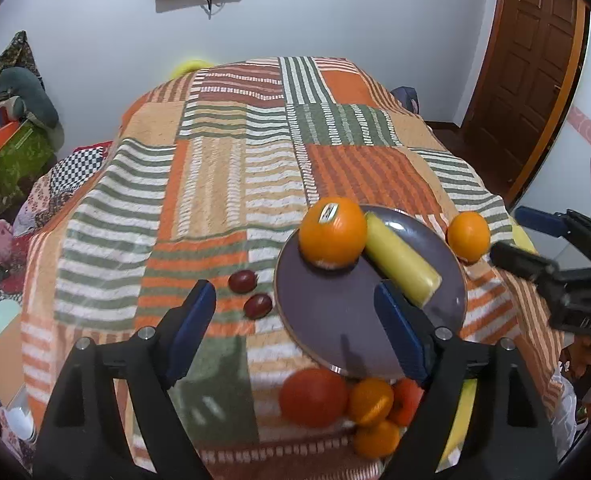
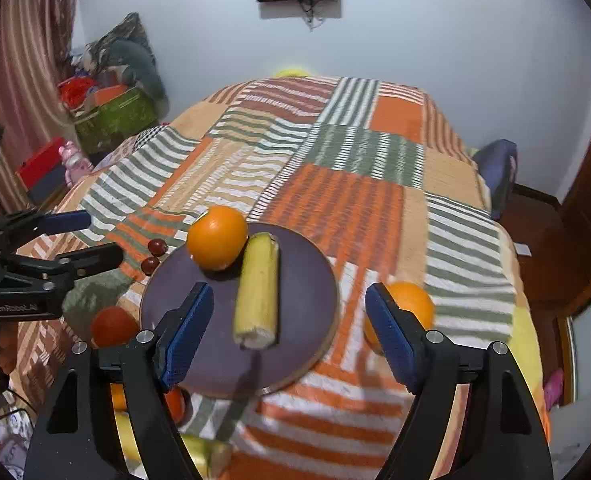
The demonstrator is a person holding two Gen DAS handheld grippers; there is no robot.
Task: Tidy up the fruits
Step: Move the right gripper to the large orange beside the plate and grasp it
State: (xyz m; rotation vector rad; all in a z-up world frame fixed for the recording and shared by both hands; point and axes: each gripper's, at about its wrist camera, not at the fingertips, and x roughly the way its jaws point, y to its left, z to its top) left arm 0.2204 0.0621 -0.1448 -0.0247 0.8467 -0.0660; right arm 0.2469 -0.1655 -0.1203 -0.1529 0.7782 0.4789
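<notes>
Fruits: an orange point(image 2: 217, 237) and banana piece point(image 2: 256, 290) lie on the plate point(image 2: 307, 272); another orange point(image 2: 413, 304) sits at its 3 o'clock on the bed. Both grippers' fingers point(image 2: 187, 332) are spread, empty. Oranges roll, firm: grip across the middle.

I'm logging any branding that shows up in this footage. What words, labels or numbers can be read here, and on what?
"GenRobot.AI": white lettering on the black body of the left tongs, in the right wrist view.
Sticker on the orange that sits on the purple plate: printed, but too small and blurred to read.
Lettering on the right tongs body: blurred, unreadable.
</notes>
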